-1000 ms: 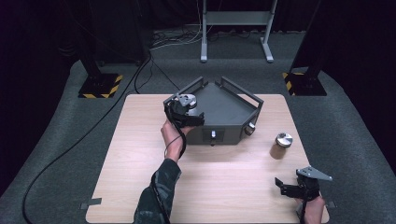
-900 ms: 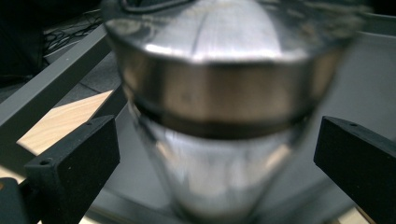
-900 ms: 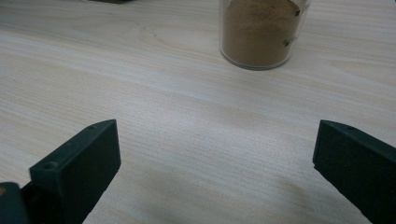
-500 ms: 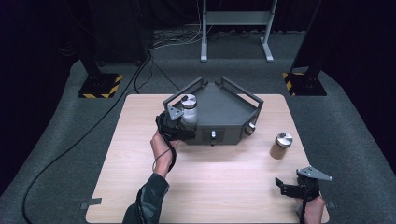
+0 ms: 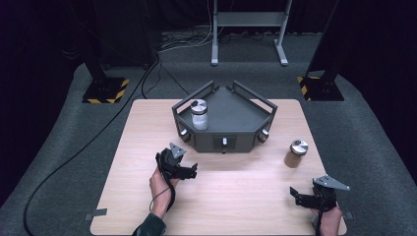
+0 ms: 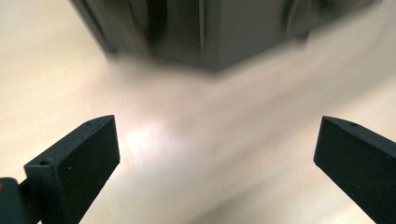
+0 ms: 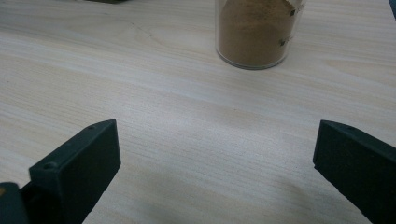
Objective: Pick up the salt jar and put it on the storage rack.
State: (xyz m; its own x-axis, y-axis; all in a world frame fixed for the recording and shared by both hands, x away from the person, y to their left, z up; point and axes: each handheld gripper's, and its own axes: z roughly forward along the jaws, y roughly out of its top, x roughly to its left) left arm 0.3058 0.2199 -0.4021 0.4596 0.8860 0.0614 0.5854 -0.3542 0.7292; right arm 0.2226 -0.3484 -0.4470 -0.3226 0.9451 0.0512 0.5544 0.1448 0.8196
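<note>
White jar [image 5: 199,114]: we see a clear body, pale fill, silver lid; upright in the dark tray's [image 5: 246,123] left corner.
Left gripper [image 5: 189,171]: our jaws wide, empty, above the surface [image 5: 236,196].
Right gripper [image 5: 300,194]: jaws wide, empty.

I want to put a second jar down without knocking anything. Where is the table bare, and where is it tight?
Bare: the left strip of the table beside the dark tray, and the front middle between the left tool and right tool. Tight: around the brown jar by the tray's right corner, and the tray's left corner, where the white jar stands.
</note>
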